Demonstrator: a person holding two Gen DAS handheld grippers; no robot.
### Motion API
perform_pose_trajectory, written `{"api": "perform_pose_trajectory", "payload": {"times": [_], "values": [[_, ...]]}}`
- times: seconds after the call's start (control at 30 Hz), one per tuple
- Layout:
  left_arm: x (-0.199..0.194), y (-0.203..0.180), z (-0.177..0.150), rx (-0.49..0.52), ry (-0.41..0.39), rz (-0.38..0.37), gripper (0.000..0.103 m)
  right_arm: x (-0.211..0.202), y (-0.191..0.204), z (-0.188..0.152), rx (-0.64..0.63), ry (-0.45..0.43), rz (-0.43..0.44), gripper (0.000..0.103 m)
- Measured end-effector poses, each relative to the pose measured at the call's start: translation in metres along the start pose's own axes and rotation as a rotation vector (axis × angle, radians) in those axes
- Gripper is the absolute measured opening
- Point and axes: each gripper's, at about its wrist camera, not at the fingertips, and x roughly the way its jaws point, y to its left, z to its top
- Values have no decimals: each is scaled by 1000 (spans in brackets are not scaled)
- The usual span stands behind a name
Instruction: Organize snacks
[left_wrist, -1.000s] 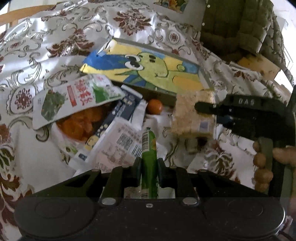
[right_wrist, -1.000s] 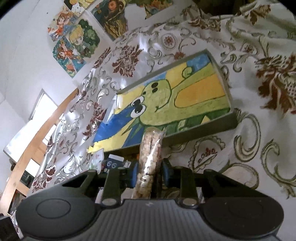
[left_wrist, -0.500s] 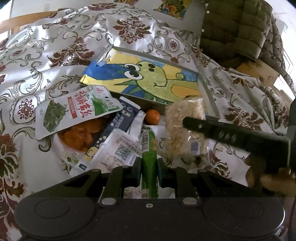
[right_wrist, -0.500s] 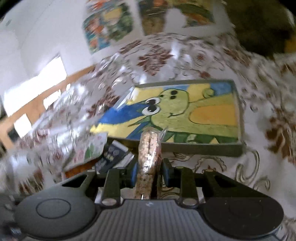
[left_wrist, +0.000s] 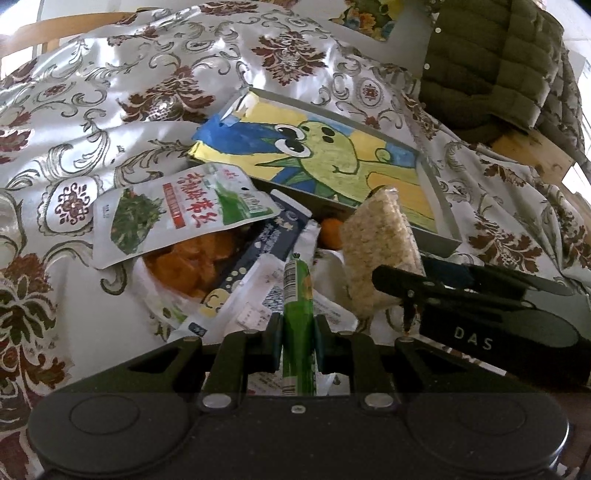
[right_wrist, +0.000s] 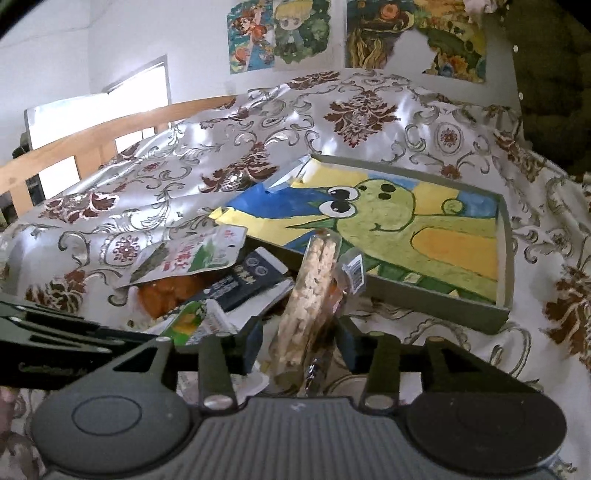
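The painted tray is empty. The left gripper has its fingers clamped on a green stick snack. The right gripper has just been opening; the rice cracker pack stands loose between its fingers by the tray's near edge. The snack pile remains unsorted on the bed.

From my remote view: cloth is satiny, glossy, with woven brown and silver damask. Tray looks like matt grey card, lined with a painted paper sheet. Seaweed pouch is shiny foil-like plastic. Rice cake is rough and grainy under clear glossy wrap. Green stick pack is smooth plastic film. Both hand-held gripper bodies are matt black plastic. Rail is bare wood. Jacket is quilted matt fabric.
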Motion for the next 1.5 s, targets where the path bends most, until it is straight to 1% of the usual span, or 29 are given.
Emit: {"api": "perform_pose_trajectory", "payload": {"times": [0.1, 0.17, 0.2, 0.27, 0.37, 0.5, 0.57, 0.63, 0.77, 0.8, 0.83, 0.9, 0.97, 1.0, 1.07, 1.1, 1.13, 1.17, 1.23, 1.33, 1.5], "values": [[-2, 4, 0, -11, -4, 7, 18, 3, -1, 0, 12, 16, 27, 51], [-3, 6, 1, -16, -9, 10, 18, 5, -2, -1, 30, 30, 66, 52], [-4, 8, 1, -22, -13, 12, 18, 5, -2, -2, 37, 35, 87, 55], [-5, 12, 2, -36, -22, 16, 18, 5, -2, -2, 42, 48, 113, 56], [-6, 17, 4, -52, -30, 22, 18, 8, -2, -4, 30, 76, 92, 58], [-8, 21, 5, -65, -39, 25, 18, 10, -5, -6, 19, 103, 30, 57], [-8, 22, 5, -68, -39, 23, 18, 11, -8, -8, 23, 124, 10, 52], [-8, 22, 5, -68, -38, 22, 18, 12, -10, -10, 23, 143, 2, 42], [-8, 22, 4, -74, -35, 21, 18, 15, -5, -13, -30, 159, -7, 44], [-7, 22, 3, -75, -34, 21, 18, 16, -3, -13, -45, 165, -5, 49], [-7, 22, 2, -75, -32, 20, 18, 17, -1, -14, -60, 176, -5, 52], [-7, 22, 2, -75, -29, 21, 18, 21, 4, -18, -92, 197, -5, 52], [-6, 22, 1, -78, -26, 19, 18, 21, 8, -21, -122, 204, -15, 40], [-6, 22, 0, -78, -25, 17, 18, 20, 8, -20, -125, 201, -18, 36], [-5, 20, 0, -75, -27, 14, 18, 17, 6, -19, -97, 195, -14, 31], [-5, 20, -1, -74, -28, 14, 18, 16, 4, -18, -88, 193, -21, 25], [-5, 19, 0, -73, -29, 12, 18, 15, 3, -18, -79, 193, -34, 21], [-6, 19, 0, -73, -31, 8, 18, 13, 2, -18, -75, 183, -42, 20], [-6, 17, 1, -71, -36, 4, 18, 8, 2, -15, -84, 164, -72, 13], [-7, 13, 5, -62, -43, -2, 18, 3, 6, -13, -122, 131, -132, 8], [-7, 7, 20, -55, -71, -11, 18, -1, 9, -8, -184, 74, -217, 6]]}}
